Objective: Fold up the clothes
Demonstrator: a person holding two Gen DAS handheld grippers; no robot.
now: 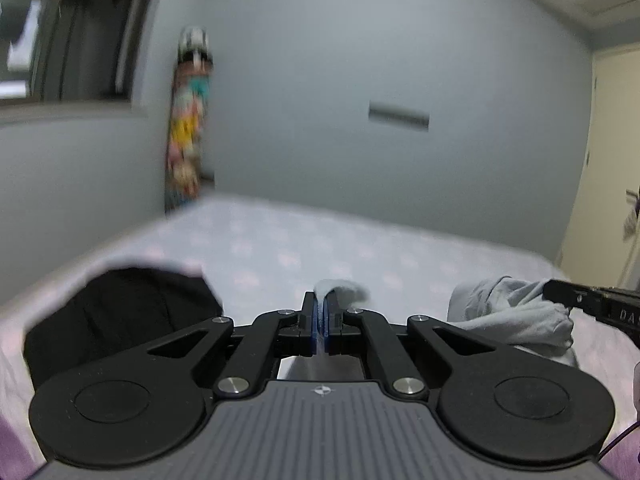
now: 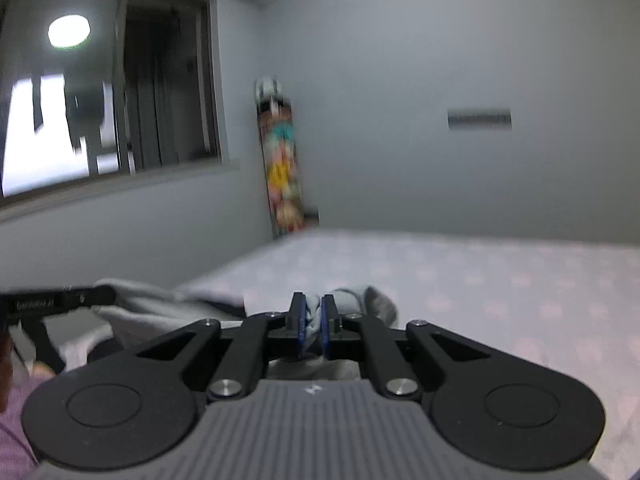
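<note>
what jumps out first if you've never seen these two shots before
The colourful patterned skateboard leaning upright against the grey wall in the far corner catches the eye first. Close up, the left gripper and the right gripper are each shut on bunched light grey fabric garment, above the pale dotted bedsheet. A crumpled black garment lies on the bed, left in the left wrist view.

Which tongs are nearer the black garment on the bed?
Left. The left tongs, shut on grey cloth, sit just right of the black garment; the right tongs are farther right.
</note>
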